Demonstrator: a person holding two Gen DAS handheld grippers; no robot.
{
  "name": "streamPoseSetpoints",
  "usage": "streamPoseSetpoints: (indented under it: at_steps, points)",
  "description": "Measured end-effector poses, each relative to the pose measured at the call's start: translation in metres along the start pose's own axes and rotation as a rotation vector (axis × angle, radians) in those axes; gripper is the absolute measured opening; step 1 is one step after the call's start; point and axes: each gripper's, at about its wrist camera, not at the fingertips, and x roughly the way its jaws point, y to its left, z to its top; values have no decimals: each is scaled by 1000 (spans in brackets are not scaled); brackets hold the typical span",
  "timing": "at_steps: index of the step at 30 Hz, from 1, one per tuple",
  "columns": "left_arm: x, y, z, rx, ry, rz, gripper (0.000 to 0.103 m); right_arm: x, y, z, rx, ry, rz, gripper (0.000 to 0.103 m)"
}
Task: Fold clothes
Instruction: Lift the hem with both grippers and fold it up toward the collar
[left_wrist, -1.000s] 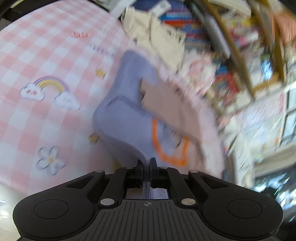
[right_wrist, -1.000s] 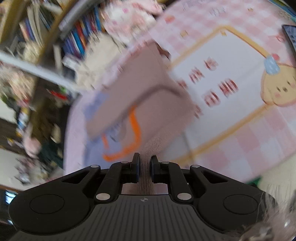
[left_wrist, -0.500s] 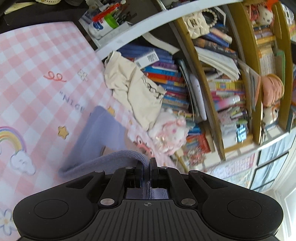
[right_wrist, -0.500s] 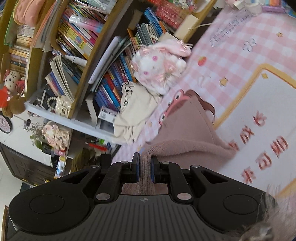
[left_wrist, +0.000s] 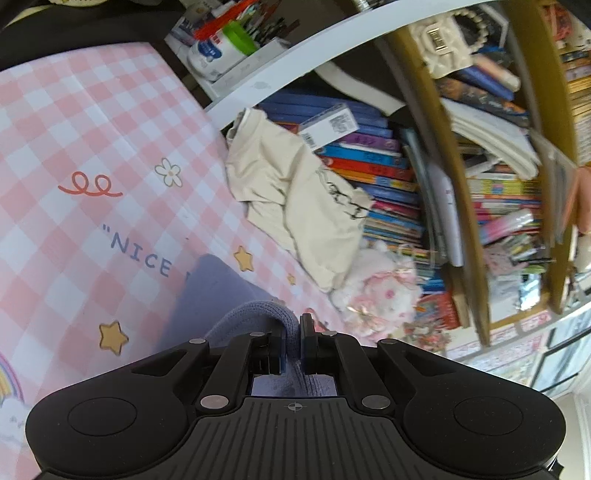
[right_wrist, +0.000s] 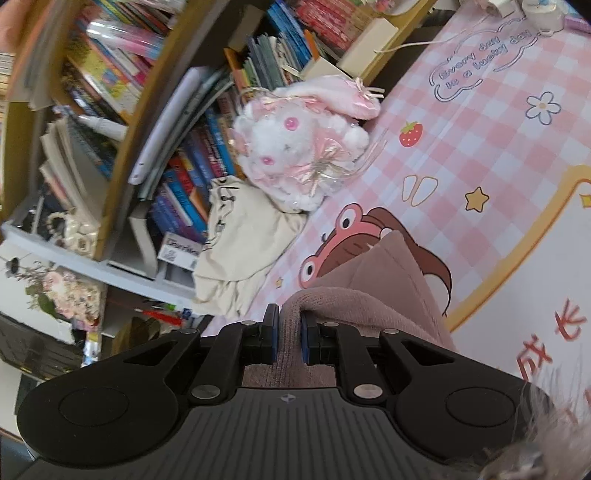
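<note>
1. Your left gripper: pinching the garment's lavender knit edge.
2. Your right gripper: pinching its mauve knit edge.
3. Garment: hangs from both grips over the pink checked mat.
4. Progress: fold underway, judged unfinished; laying down and smoothing remain.

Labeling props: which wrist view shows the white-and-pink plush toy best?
Right wrist view: the fluffy white-and-pink plush toy sits near centre, large, with its pink eyes and ribbons clear, leaning against the bookshelf. Left wrist view shows it smaller, lower and slightly blurred, beside the crumpled cream cloth.
</note>
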Motion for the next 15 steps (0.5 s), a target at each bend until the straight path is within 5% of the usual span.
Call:
streamPoseSetpoints:
  at_steps: [5, 7, 9, 11, 12, 15]
  points:
    - [26, 10, 5, -2, 26, 87, 9, 29, -12, 10, 19, 20, -55, 14]
    - [36, 13, 7, -3, 48, 116, 18, 38, -17, 12, 24, 24, -92, 22]
    - [40, 12, 12, 20, 63, 132, 40, 45, -20, 14, 26, 26, -149, 33]
    - [34, 5, 16, 79, 40, 134, 55, 40, -15, 14, -40, -29, -202, 57]
    - [28, 0, 17, 122, 14, 140, 65, 36, -12, 14, -82, -56, -223, 62]
    - [15, -17, 12, 307, -41, 189, 68, 30, 2, 9, -298, -77, -302, 65]
